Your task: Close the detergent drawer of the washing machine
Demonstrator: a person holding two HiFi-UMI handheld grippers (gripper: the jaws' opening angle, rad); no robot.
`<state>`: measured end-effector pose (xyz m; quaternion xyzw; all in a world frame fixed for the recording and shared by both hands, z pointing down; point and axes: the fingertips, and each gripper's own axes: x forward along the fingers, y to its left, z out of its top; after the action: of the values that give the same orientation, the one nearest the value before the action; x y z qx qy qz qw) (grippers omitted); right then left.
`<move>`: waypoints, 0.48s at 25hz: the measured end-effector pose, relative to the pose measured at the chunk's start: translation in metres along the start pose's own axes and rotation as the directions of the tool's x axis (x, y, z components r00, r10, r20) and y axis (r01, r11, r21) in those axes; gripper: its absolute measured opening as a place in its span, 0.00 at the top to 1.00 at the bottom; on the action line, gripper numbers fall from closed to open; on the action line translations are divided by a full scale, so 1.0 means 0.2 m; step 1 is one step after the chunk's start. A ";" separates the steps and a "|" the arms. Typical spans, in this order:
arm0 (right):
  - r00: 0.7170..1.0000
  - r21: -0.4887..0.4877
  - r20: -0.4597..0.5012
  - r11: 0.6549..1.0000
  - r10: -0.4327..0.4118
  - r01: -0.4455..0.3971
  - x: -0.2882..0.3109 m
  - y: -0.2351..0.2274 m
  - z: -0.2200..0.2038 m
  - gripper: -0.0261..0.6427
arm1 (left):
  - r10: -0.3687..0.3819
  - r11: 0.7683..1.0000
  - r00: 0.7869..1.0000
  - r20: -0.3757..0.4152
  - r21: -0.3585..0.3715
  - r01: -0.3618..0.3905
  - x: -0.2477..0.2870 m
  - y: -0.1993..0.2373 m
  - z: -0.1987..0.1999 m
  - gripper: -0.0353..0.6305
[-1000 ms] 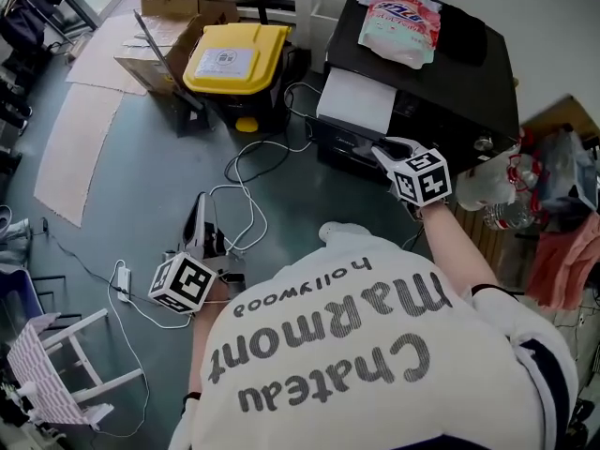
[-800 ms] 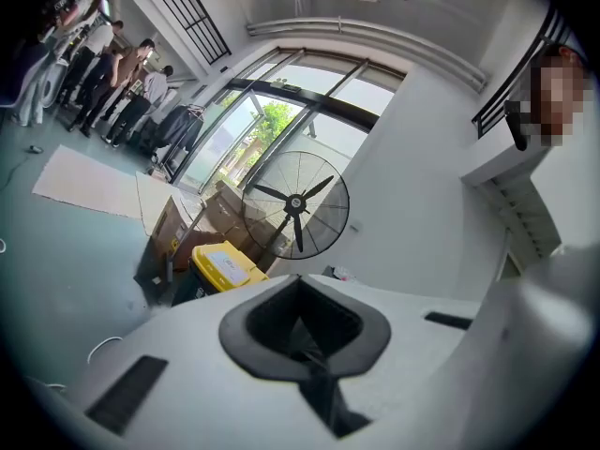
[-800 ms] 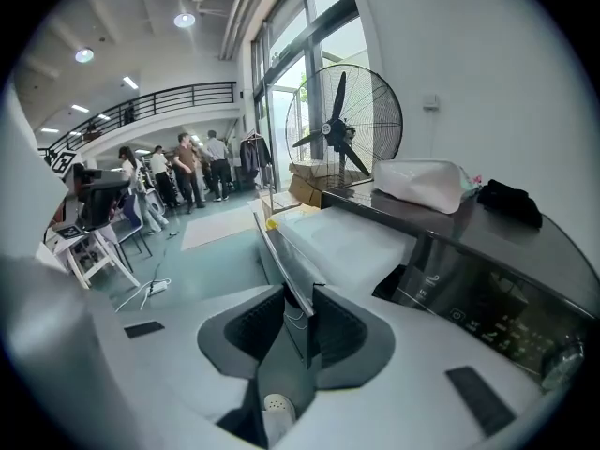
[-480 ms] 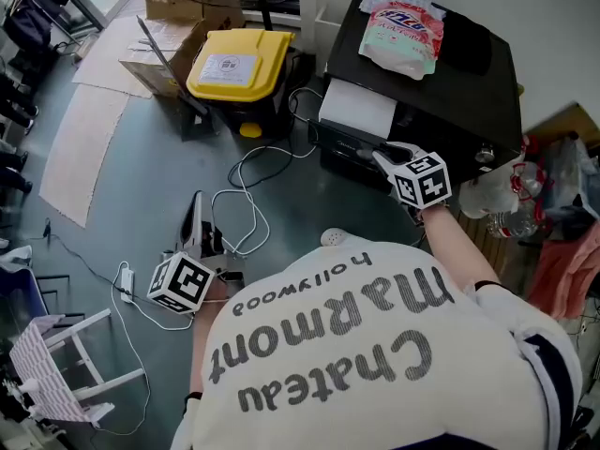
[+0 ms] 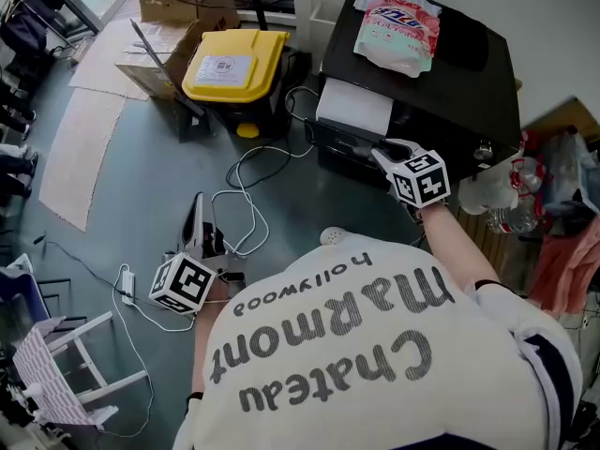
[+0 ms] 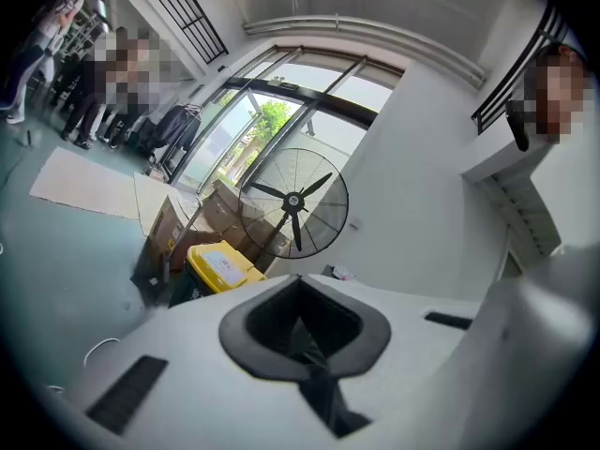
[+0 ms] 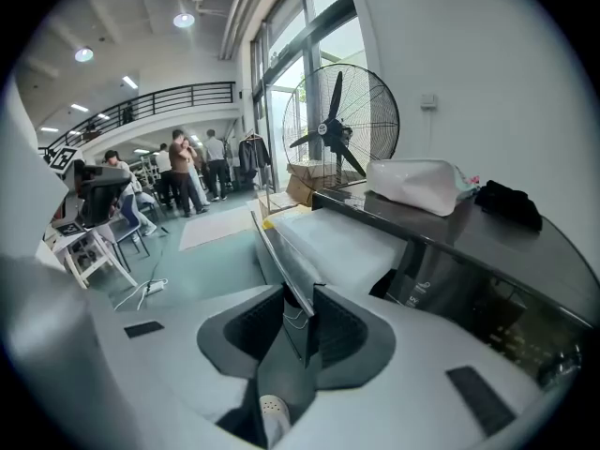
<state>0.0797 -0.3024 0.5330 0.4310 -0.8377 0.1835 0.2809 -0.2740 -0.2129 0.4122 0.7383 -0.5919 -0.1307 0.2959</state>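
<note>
The black washing machine (image 5: 441, 73) stands at the upper right with its white detergent drawer (image 5: 354, 111) pulled out toward me. My right gripper (image 5: 380, 148) is at the drawer's near corner. In the right gripper view the drawer's thin front panel (image 7: 281, 251) runs edge-on between the jaws of the right gripper (image 7: 302, 322). The pads sit against the panel while the jaws are opening slightly. My left gripper (image 5: 199, 204) hangs low over the floor, well away from the machine. Its jaws are shut with nothing between them (image 6: 305, 340).
A pink detergent pouch (image 5: 398, 26) and dark cloth lie on the machine's top. A yellow-lidded bin (image 5: 230, 64) and cardboard boxes (image 5: 164, 50) stand left of it. White cables (image 5: 248, 176) and a power strip (image 5: 124, 282) lie on the floor. A white chair (image 5: 56, 364) is at lower left.
</note>
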 end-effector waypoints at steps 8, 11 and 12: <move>1.000 -0.003 0.007 1.000 -0.001 0.001 -0.01 -0.02 0.00 0.79 | 0.004 1.000 1.000 -0.006 -0.004 -0.004 0.00 -0.03 -0.03 0.94; 1.000 -0.006 0.008 1.000 0.005 -0.005 0.00 -0.02 0.00 0.79 | 0.006 1.000 1.000 -0.006 -0.004 -0.006 0.00 -0.04 -0.04 0.94; 1.000 -0.008 0.009 1.000 0.007 -0.007 0.00 -0.02 0.00 0.79 | 0.006 1.000 1.000 -0.005 -0.004 -0.006 0.00 -0.04 -0.04 0.94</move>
<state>0.0833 -0.3053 0.5323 0.4277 -0.8411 0.1793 0.2782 -0.2631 -0.2106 0.4137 0.7363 -0.5931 -0.1289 0.2992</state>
